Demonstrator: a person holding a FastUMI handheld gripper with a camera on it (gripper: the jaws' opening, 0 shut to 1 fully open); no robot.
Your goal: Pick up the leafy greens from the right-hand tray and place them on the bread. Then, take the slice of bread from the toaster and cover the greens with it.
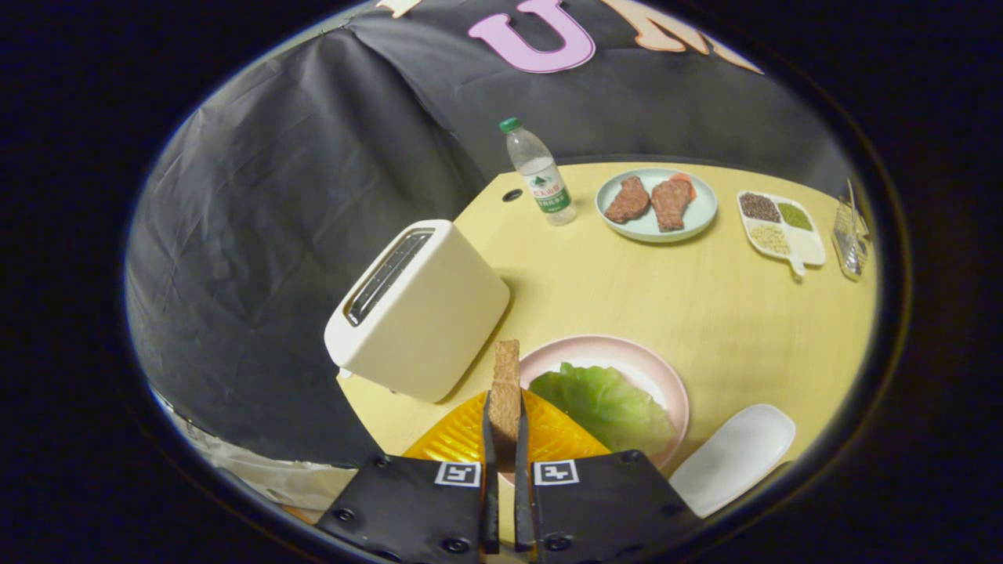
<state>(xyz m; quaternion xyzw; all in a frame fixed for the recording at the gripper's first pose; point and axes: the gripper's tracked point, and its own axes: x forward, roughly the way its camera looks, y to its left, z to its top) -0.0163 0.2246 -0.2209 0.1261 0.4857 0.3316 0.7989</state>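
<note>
Yellow table [705, 313] under black booth cloth is the working surface I observe from my remote station.

Tool [505, 431]: the two fingers are nearly closed, and both press on a slice of bread [505, 384] held upright on its edge between them. The slice rises beyond the fingertips, with the toaster to its left and the pink plate to its right.

Toaster [419, 309]: cream-coloured, standing at the table's left edge, tilted in my view, slots facing up. I cannot tell whether anything remains in the slots.

Pink plate [666, 376]: just ahead of the fingers and slightly right. A leaf of green lettuce [603, 403] lies spread across it. I cannot make out any bread beneath the leaf.

Orange tray [462, 435]: directly beneath the fingers and the held slice, just beside the pink plate.

White tray [733, 458]: to the right of the pink plate, near the table's edge.

Far side of the table: a water bottle [539, 172] with a green cap stands upright; beside it a pale blue plate [657, 223] carries two brown meat pieces [650, 202]; further right sits a divided dish of grains [780, 227], then a clear container [850, 235] at the edge.
</note>
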